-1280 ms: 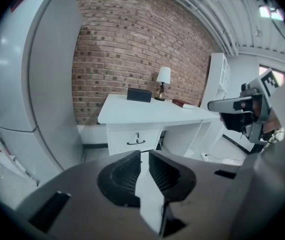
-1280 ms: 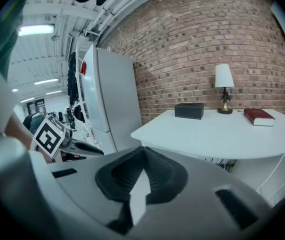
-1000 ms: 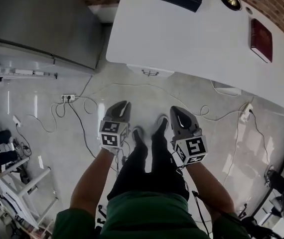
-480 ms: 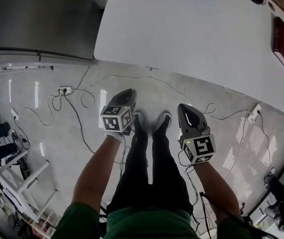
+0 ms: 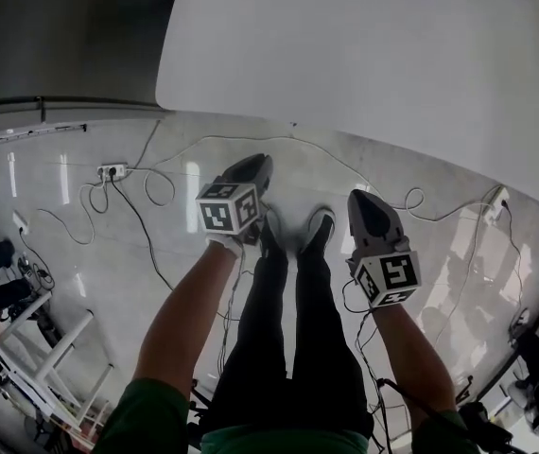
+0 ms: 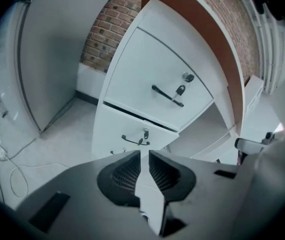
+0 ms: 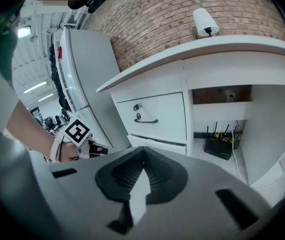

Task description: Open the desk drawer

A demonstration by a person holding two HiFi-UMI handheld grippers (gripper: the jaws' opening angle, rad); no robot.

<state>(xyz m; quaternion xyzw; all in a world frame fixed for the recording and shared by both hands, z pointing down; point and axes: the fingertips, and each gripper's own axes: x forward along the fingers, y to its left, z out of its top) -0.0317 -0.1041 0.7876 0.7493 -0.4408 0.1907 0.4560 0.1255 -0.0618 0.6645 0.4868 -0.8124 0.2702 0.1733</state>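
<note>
Now both grippers hang low before the white desk [image 5: 364, 55], over the pale floor [image 5: 440, 282], one on each side of the person's shoes [image 5: 293, 236]; neither touches the desk. The left gripper [image 5: 258, 165] has its jaws a narrow slit apart with nothing between them, and its view looks along them at the drawers under the desk's left end. The upper drawer [image 6: 147, 79] carries a dark bar handle [image 6: 167, 95] with a key lock just above it. The lower drawer [image 6: 117, 134] has a like handle [image 6: 134, 140] and lock, and a dark gap runs between the two fronts. Whether the lower front stands out a little I cannot tell. The right gripper [image 5: 368, 200] has its jaws pressed together at the tips, empty. In its view the same upper drawer [image 7: 152, 116] sits closed under the desk edge, handle [image 7: 147, 120] untouched, with the lower one [image 7: 157, 143] below it. That view also catches the left gripper's marker cube [image 7: 77, 131], well short of the drawers. A router [image 7: 220, 146] stands in the knee space to the right of the drawers. A lamp [image 7: 204, 21] stands on the desk against the brick wall [image 7: 152, 19]. From the head view the drawers are hidden beneath the desk top, and cables [image 5: 151, 197] trail over the floor left of the left gripper.
</note>
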